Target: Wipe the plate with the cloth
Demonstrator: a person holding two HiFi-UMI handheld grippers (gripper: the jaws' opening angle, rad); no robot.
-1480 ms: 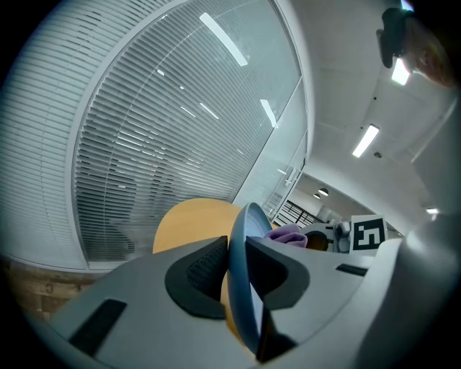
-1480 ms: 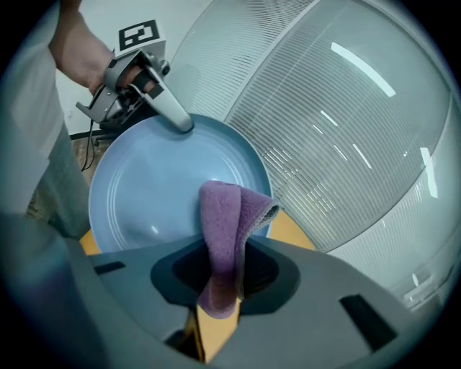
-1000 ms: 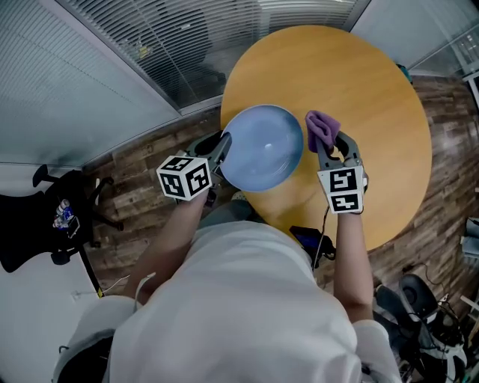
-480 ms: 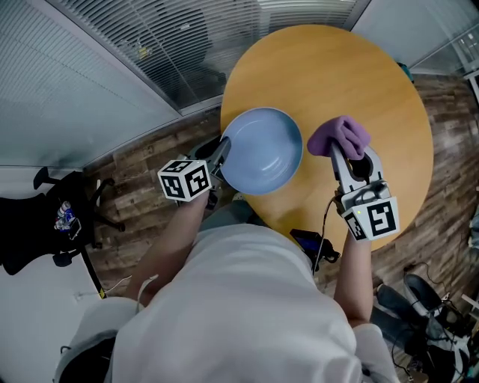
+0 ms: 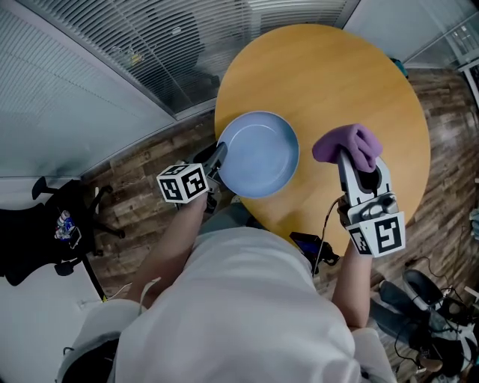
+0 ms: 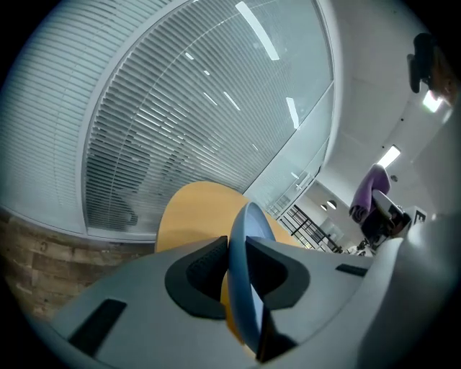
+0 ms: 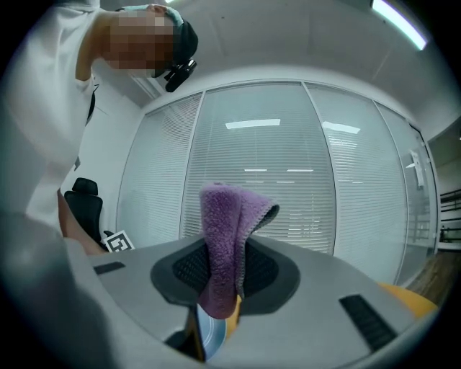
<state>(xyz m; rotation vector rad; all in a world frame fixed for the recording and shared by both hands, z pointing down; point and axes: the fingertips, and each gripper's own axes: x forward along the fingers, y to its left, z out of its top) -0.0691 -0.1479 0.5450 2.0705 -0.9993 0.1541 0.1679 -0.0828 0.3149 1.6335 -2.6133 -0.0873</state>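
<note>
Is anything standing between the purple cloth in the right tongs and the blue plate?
Nothing visible does. Only bare table shows between the cloth in the right tongs and the plate, gripped at its rim by the left tongs.

**Head view.** Even, cool, diffuse indoor light. The round yellow wooden tabletop [image 5: 352, 75] shows a soft sheen without hard shadows, and straight lines bow toward the frame edges.

**Left gripper view and right gripper view.** Circular fisheye fields with black corners. A white ceiling strip light [image 7: 400, 21] burns out to glare, and pale streaks reflect in the glass wall with slatted blinds [image 7: 274, 187]. The grey housings of the left gripper [image 6: 234, 267] and right gripper [image 7: 223, 270], close to the lens, are soft. The pale blue round plate [image 6: 248, 288] is slightly blurred, while the purple fleecy cloth [image 7: 223, 245] is sharp.
</note>
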